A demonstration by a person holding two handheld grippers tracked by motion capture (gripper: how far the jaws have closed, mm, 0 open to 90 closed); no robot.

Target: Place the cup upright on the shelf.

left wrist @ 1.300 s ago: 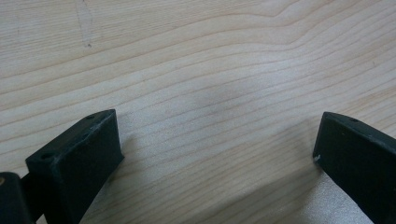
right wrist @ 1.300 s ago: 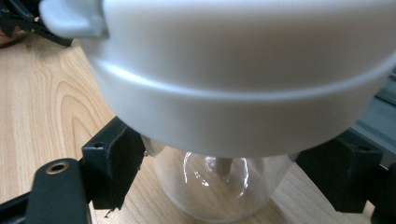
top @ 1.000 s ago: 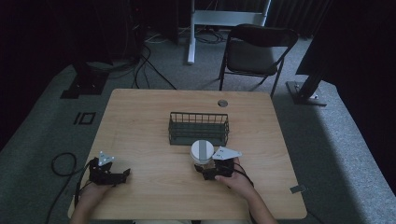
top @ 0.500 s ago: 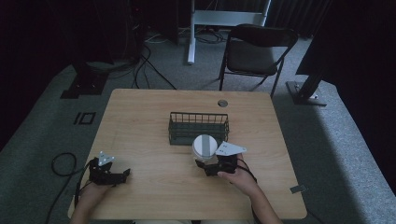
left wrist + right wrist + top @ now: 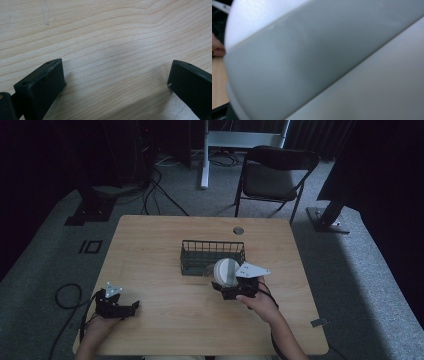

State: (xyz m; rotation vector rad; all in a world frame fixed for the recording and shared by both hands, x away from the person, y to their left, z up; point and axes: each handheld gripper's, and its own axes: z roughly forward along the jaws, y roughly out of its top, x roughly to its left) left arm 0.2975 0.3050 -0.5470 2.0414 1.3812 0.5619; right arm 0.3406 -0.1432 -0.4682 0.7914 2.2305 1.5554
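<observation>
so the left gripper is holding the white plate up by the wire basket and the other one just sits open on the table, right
Not quite: the right gripper holds the white plate by the wire basket, as the high view shows. The left gripper is the one resting open on the table.

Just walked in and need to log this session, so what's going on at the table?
A person holds a gripper in each hand at a wooden table. The right gripper carries a white round dish, tilted on edge, at the near side of a dark wire basket; it isn't inside yet. The left gripper rests near the table's front left, jaws open over bare wood.
</observation>
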